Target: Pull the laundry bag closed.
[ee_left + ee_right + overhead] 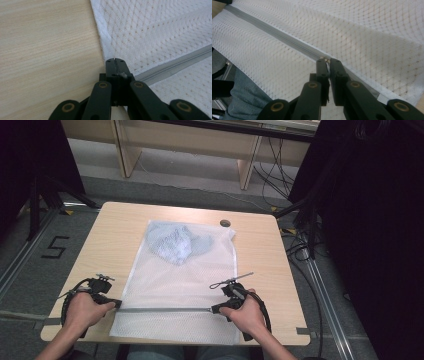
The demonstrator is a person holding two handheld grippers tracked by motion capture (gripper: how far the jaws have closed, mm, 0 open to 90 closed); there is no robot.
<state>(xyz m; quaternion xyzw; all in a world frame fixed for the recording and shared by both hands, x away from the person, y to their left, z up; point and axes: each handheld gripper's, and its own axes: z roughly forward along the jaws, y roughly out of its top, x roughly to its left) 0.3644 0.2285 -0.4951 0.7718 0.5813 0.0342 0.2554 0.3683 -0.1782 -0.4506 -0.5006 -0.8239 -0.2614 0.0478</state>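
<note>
White mesh bag [175, 290] lies flat on the table [115, 235], holding one crumpled blue garment [175, 242]. Left gripper [114, 60] pinches its edge beside the zip [165, 309]; right gripper [328, 61] pinches the zip pull.

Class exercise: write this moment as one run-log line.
left gripper: shut on white mesh laundry bag edge | right gripper: shut on grey zipper's pull | blue garment: inside bag

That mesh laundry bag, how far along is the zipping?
Done: the bluish garment lies inside the mesh laundry bag. In hand: the left hand-held gripper pinches the bag's edge, and the right hand-held gripper holds the zipper pull. Left: whether the zipper has fully closed cannot be told.
</note>
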